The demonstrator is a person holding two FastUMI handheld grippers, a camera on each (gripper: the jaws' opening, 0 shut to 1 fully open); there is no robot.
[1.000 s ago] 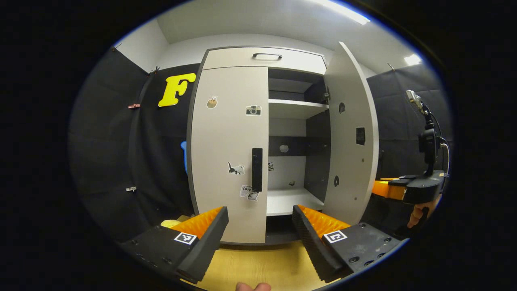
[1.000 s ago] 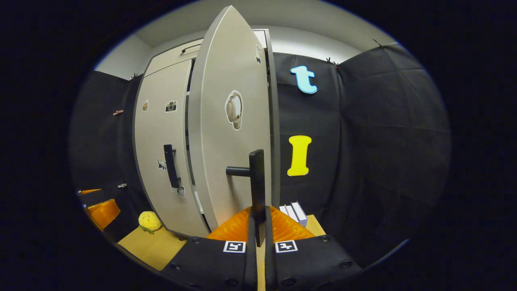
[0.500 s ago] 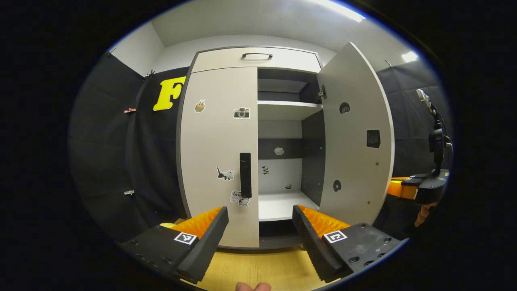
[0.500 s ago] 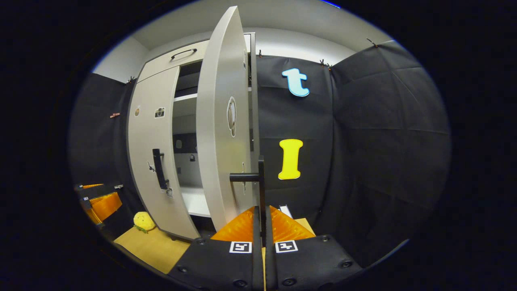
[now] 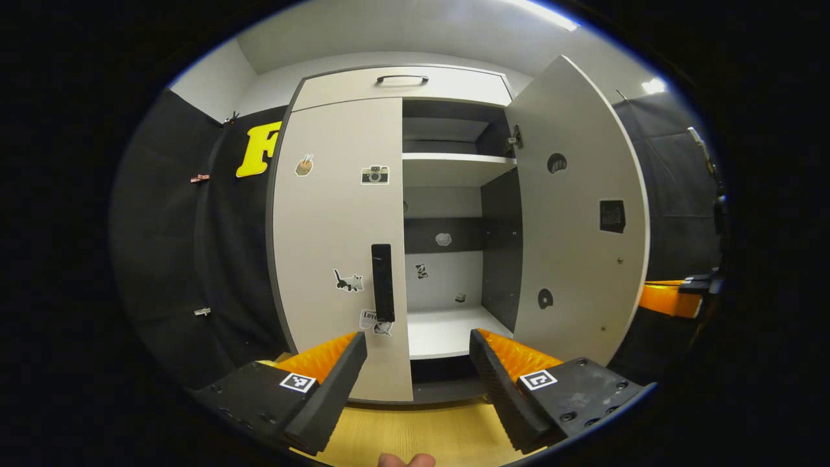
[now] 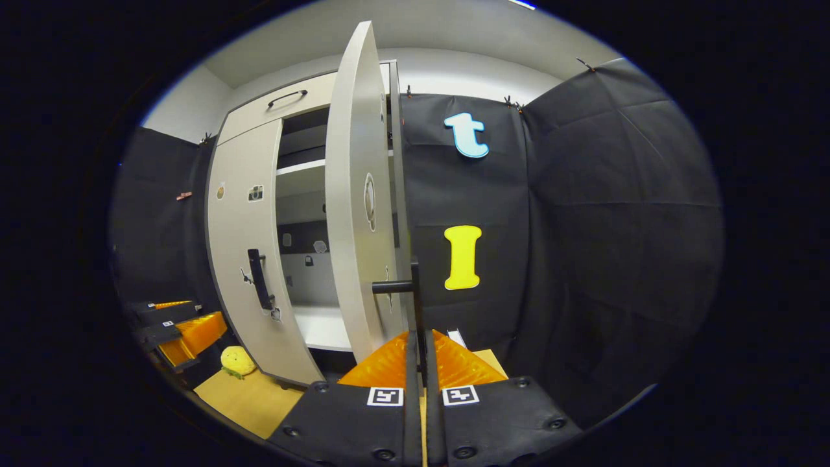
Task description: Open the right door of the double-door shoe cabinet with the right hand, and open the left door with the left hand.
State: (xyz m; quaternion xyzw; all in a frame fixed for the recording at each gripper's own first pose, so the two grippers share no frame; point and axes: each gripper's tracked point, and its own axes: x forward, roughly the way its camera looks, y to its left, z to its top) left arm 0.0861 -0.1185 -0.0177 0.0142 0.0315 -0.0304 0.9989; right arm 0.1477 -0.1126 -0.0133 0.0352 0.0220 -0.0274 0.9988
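Booth cabinet [image 5: 402,81], bare shelves [image 5: 447,327]

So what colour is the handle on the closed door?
Black. The handle on the closed left door shows best in the left gripper view.

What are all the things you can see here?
Cabinet: one, pale grey, against the back wall.
Left door: one, pale grey, shut, stickers on it.
Left handle: one, black, on the left door's inner edge.
Right door: one, pale grey, swung open.
Right handle: one, black, between the right gripper's fingers.
Shelves: two, white, inside.
Plush toy: one, yellow, on the floor by the cabinet.
Left gripper: one, open, facing the left door.
Right gripper: one, shut on the right handle.
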